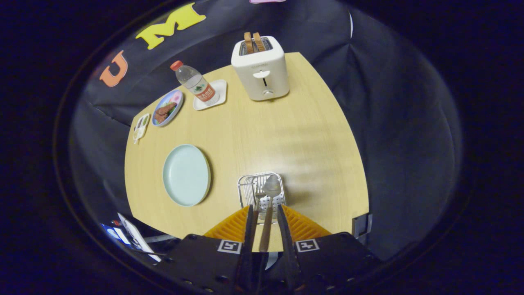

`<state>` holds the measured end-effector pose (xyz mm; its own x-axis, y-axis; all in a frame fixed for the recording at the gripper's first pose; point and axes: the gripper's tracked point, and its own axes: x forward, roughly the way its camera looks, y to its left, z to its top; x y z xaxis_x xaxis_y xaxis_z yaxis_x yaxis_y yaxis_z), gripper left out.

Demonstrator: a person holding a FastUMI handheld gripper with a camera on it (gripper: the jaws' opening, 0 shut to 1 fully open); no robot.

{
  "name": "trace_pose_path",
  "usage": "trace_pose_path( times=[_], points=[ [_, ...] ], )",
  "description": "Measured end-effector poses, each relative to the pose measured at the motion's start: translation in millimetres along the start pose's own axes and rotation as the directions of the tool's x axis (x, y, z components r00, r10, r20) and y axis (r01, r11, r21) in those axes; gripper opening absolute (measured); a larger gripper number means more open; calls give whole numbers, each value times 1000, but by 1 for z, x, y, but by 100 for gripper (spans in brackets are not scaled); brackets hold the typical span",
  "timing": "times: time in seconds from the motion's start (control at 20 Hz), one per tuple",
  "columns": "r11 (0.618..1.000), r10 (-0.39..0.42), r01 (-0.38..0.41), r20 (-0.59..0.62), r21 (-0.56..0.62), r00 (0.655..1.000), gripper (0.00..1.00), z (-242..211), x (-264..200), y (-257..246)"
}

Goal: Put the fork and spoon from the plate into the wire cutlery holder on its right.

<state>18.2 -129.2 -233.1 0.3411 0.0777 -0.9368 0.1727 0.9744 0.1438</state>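
Note:
My gripper (265,213) is high above the wooden table (311,147), shut on the handles of a metal fork (258,196) and a metal spoon (272,186). Both lie side by side between my fingers and point forward and down. Their heads hang over the wire cutlery holder (245,182), which stands just ahead of the fingertips; I cannot tell whether they touch it. The pale blue plate (186,174) lies bare to the left of the holder.
A white toaster (262,73) with two slices of bread stands at the far edge. To its left are a water bottle (196,84) on a white coaster, a small plate of food (167,108) and a small white dish (140,127).

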Motion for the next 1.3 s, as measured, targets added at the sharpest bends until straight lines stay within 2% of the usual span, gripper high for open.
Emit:
trace_pose_path(
  times=[0.1,0.15,0.2,0.45,0.6,0.7,0.9,1.15,1.25,1.3],
  points=[
    [999,-1,5,76,-42,997,49,11,-8,7],
    [998,-1,9,118,-65,993,62,17,-14,11],
    [996,2,12,166,-89,986,69,23,-20,17],
    [981,52,30,404,-194,913,89,54,-53,59],
    [972,102,17,489,-233,866,93,59,-73,86],
    [966,124,32,567,-257,815,93,65,-95,102],
    [965,163,44,725,-257,669,95,76,-157,127],
    [972,171,59,853,-229,493,95,68,-222,137],
    [972,176,65,880,-227,441,95,59,-237,146],
    [973,174,59,883,-221,435,95,52,-241,150]
  ],
)
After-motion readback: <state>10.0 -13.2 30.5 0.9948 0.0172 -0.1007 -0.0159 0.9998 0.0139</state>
